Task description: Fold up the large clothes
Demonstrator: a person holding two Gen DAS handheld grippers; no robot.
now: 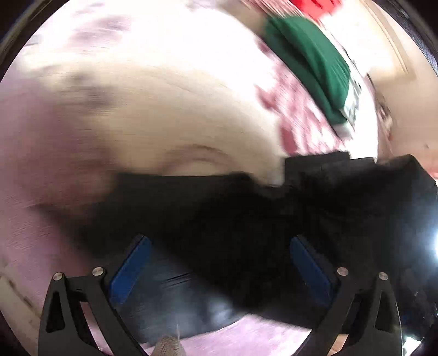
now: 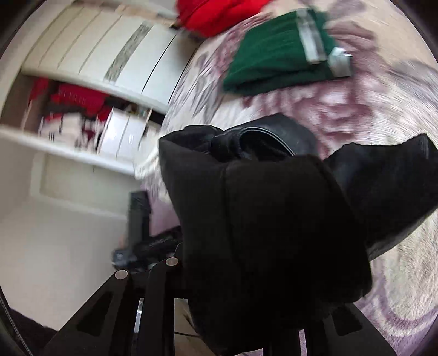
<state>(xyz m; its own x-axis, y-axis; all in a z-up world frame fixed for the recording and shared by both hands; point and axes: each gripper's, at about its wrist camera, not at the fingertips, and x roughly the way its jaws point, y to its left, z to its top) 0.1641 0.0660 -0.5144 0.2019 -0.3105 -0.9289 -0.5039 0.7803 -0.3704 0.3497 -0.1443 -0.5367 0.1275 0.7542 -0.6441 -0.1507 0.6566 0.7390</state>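
A black garment (image 2: 273, 219) hangs bunched over my right gripper (image 2: 254, 263) and hides both fingertips. It is lifted off the bed, so the jaws are shut on it. In the blurred left wrist view the same black garment (image 1: 246, 205) spreads across the bed under and ahead of my left gripper (image 1: 220, 241). That gripper's blue pads (image 1: 131, 265) stand wide apart and press on nothing, so it is open.
A folded green garment (image 2: 276, 60) with grey bands lies on the patterned pink bed cover (image 2: 356, 109), with a red garment (image 2: 219, 13) beyond it. White wardrobe shelves (image 2: 82, 68) holding red clothes stand beside the bed. The green garment (image 1: 309, 63) also shows at the left view's upper right.
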